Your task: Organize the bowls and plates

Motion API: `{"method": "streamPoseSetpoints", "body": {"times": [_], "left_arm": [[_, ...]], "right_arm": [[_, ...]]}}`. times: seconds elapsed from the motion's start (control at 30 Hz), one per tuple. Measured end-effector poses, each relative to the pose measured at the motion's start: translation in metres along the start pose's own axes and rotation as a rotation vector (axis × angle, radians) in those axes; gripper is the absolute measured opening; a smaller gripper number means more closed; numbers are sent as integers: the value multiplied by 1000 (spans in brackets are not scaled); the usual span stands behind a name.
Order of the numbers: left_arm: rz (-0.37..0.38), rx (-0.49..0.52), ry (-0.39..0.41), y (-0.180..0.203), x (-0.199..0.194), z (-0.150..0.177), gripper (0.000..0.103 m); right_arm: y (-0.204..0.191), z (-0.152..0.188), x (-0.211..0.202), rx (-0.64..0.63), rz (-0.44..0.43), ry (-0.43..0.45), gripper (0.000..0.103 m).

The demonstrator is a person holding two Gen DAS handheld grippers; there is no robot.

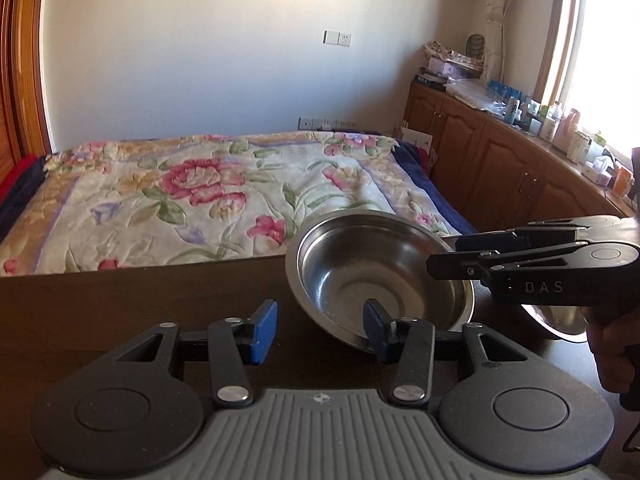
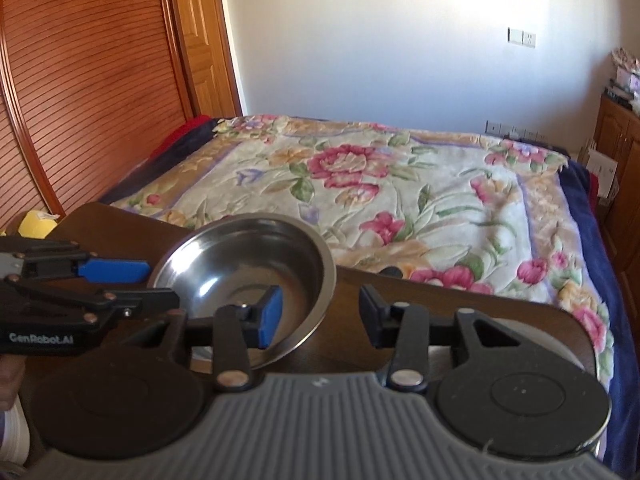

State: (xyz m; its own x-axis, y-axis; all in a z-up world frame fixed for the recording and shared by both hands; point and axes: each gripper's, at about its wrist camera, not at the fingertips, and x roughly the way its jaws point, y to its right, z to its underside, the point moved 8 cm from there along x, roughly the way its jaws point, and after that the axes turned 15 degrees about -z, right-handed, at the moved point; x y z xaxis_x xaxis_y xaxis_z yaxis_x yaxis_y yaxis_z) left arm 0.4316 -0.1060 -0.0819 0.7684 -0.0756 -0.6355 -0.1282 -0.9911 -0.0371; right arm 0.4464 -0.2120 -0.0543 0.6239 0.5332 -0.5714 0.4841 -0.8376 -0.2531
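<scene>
The right gripper (image 1: 440, 258) reads "DAS" on its side; the left gripper (image 2: 160, 284) reads "GenRobot.AI". A steel bowl (image 1: 376, 276) sits tilted and empty on the dark table (image 1: 140, 300) at the foot of the bed (image 1: 200, 192). Both grippers are spread wide, each with one finger inside the bowl and the other outside its rim. A second steel bowl (image 1: 560, 318) shows behind the right gripper.

Silver steel bowl (image 1: 380, 276), dark brown worktop (image 1: 140, 300), black tongs with blue pads (image 1: 264, 330), bed (image 2: 400, 192) covered in cream blanket patterned with pink flowers, wardrobe (image 2: 80, 80) slatted in reddish wood.
</scene>
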Motion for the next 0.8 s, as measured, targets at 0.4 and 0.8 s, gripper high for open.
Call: {"method": "streamPoseSetpoints", "body": {"times": [0.4,0.8], "left_arm": [[27,-4,-18,4,-3,0,27],[23,-1,19,2,-32,0,22]], "right_arm": [[-2,3,1,52,-31,-18,18],[-14,-1,-22,50,-33,29,13]]}}
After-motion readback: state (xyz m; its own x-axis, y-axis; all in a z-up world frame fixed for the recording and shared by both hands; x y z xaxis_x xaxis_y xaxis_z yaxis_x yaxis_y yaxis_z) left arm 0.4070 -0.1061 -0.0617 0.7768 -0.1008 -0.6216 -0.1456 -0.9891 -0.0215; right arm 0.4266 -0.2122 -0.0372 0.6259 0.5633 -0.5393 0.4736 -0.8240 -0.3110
